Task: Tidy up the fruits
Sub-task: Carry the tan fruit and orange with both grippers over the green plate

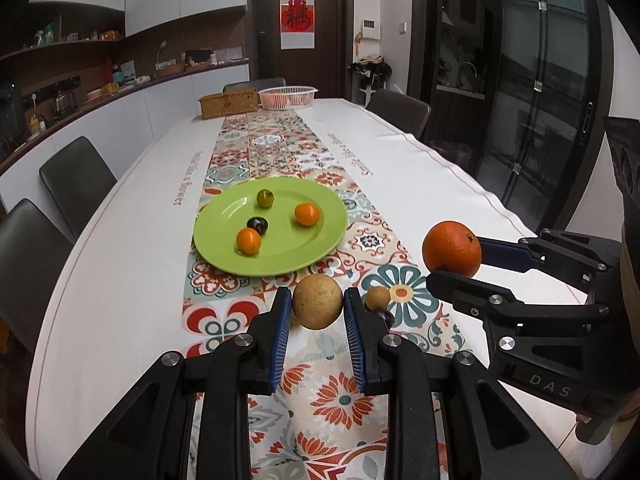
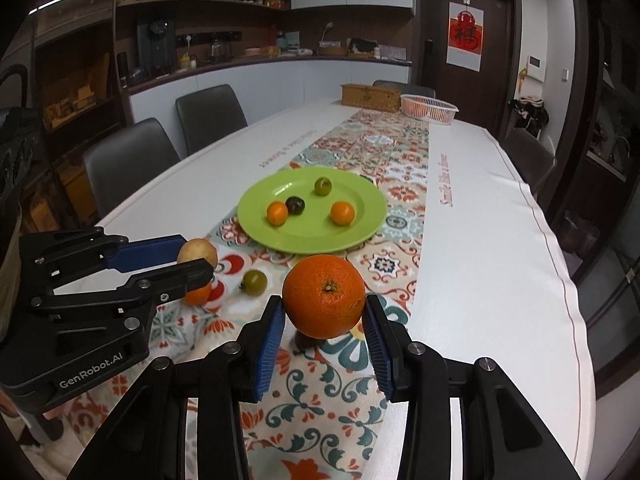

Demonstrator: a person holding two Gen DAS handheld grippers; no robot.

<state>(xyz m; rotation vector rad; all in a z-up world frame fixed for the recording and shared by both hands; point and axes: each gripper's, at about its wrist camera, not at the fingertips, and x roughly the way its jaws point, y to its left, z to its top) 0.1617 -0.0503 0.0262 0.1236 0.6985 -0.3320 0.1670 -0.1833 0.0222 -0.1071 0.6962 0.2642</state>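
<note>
Left gripper (image 1: 317,307): fingers clamped on tan round fruit (image 1: 317,301), held clear above patterned runner (image 1: 344,396). Right gripper (image 2: 325,312): fingers closed on orange (image 2: 324,296), likewise raised off surface (image 2: 480,240). Green plate (image 1: 320,248) beyond, carrying four small fruits. Loose small fruits lie on runner near grippers.

Dim indoor light — glare on plate (image 1: 224,216) — fisheye-bent edges, dark corners.
</note>
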